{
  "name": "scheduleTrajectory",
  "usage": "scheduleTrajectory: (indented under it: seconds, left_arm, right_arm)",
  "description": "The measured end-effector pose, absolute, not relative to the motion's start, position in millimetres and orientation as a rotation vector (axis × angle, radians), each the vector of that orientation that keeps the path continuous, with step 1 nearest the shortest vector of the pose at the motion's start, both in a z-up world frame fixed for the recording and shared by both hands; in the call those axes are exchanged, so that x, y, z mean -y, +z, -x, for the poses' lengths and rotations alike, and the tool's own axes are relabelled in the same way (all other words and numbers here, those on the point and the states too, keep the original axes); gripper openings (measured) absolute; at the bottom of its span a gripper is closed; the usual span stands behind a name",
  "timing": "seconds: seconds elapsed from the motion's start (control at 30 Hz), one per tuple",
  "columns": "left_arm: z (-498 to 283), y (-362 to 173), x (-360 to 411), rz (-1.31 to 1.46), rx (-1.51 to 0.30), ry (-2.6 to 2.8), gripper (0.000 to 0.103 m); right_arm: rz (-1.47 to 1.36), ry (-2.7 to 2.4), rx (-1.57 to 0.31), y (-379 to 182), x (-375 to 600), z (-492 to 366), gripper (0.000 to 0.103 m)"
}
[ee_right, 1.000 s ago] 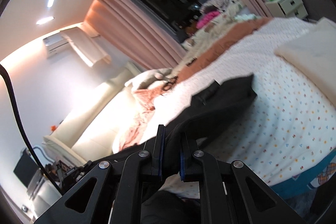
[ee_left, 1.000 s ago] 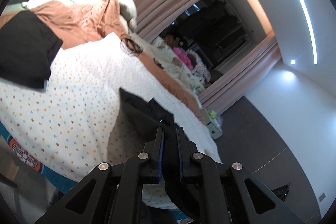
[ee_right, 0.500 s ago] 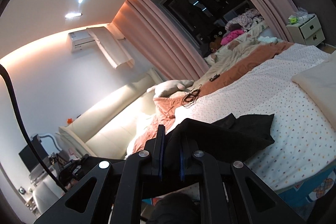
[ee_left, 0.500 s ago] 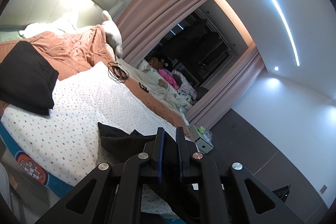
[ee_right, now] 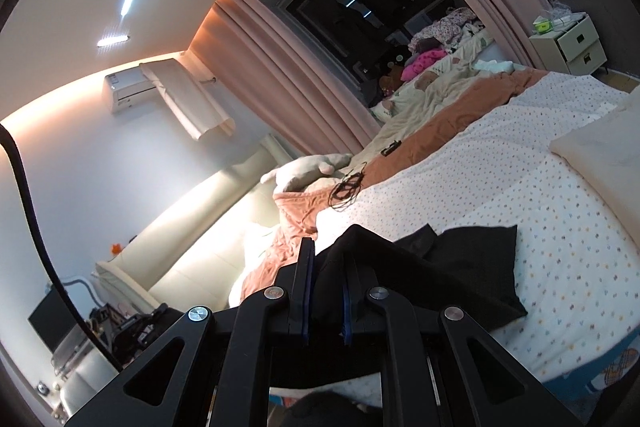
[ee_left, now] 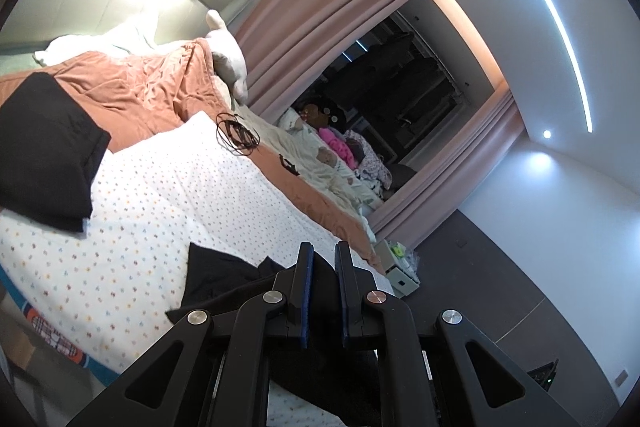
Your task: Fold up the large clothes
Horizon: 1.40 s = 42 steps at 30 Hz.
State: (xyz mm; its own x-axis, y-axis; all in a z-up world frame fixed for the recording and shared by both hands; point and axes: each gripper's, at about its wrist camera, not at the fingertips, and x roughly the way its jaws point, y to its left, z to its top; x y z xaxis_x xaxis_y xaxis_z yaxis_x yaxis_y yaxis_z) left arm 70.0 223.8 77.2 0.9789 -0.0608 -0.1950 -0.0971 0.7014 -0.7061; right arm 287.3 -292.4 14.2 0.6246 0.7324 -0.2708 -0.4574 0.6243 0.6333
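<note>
A large black garment (ee_left: 218,277) hangs from both grippers, its lower part lying on the dotted white bed sheet (ee_left: 160,211). My left gripper (ee_left: 322,259) is shut on one part of it, fabric pinched between the blue pads. My right gripper (ee_right: 326,263) is shut on another part; the garment (ee_right: 460,275) drapes from it down onto the sheet (ee_right: 500,179). A folded black garment (ee_left: 44,151) lies at the left of the bed.
An orange blanket (ee_left: 132,91) and a tangled black cable (ee_left: 236,135) lie toward the headboard. A cream pillow (ee_right: 600,155) sits at the right. A beige duvet with dolls (ee_right: 432,91) lies along the far side. A bedside cabinet (ee_right: 572,45) stands beyond the bed.
Both grippers have risen and pulled back from the bed, lifting the black garment off the sheet. Over the last half second the left view swung back slightly.
</note>
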Motion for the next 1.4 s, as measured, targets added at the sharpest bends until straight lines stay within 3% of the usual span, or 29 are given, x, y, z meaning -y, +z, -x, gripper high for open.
scheduleTrajectory:
  seconds: [0.33, 0.6, 0.93, 1.4]
  left_arm:
    - [-157.8, 93.8, -241.6, 0.763, -0.23, 0.056, 0.011]
    - [-234.7, 77.9, -258.3, 0.756, -0.296, 0.093, 0.011]
    - [-324.1, 30.1, -284.7, 0.763, -0.403, 0.13, 0.011]
    - [-431.7, -78.9, -306.3, 0.762, -0.607, 0.218, 0.013]
  right_arm:
    - [-0.538, 0.673, -0.54, 18.9, 276.0, -360.8, 0.012]
    - [-0.522, 0.638, -0.574, 2.6, 258.5, -425.9, 0.012]
    - [-0.514, 0.575, -0.656, -42.4, 238.4, -496.4, 0.012]
    - [-0.452, 0.411, -0.829, -138.0, 222.6, -576.0, 0.012]
